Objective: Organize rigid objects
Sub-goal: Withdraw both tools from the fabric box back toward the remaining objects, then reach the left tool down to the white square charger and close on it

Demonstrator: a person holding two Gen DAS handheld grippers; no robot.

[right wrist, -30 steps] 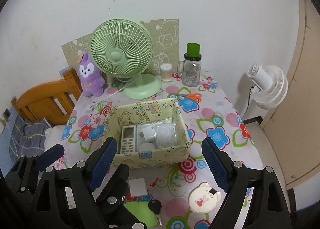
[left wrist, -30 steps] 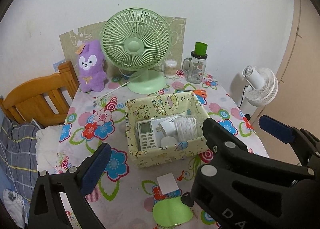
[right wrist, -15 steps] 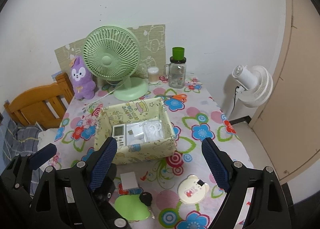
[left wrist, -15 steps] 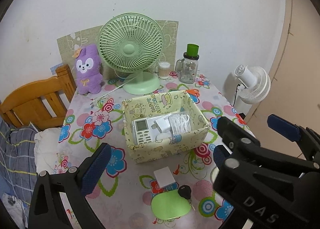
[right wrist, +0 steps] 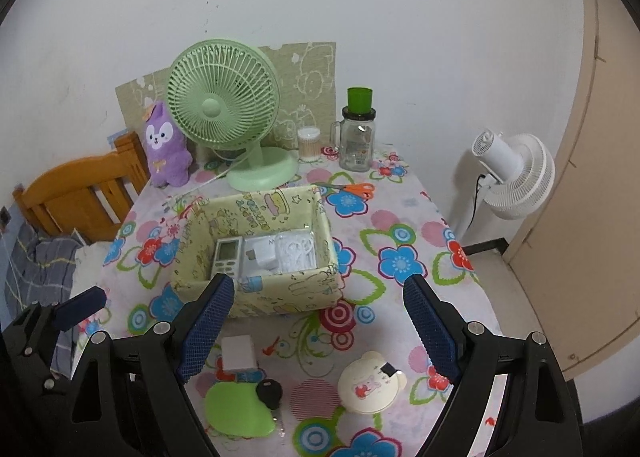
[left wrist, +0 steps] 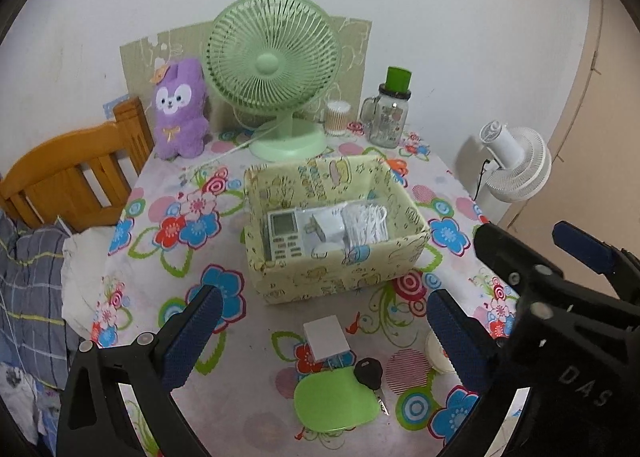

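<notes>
Floral table (right wrist: 420, 217), front edge: rigid, light cream case (right wrist: 372, 383); grip its rim. Both grippers (right wrist: 316, 321) (left wrist: 320, 331) spread, empty.

Yellow box (left wrist: 340, 273) with remote (left wrist: 283, 235), possibly charger (left wrist: 326, 226), on floral table (left wrist: 168, 257).

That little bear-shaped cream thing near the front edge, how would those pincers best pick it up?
The bear-shaped case lies flat on the table, so probably from above, the open right gripper pinching across its round body, below the small ears, where the rim gives opposite edges.
</notes>
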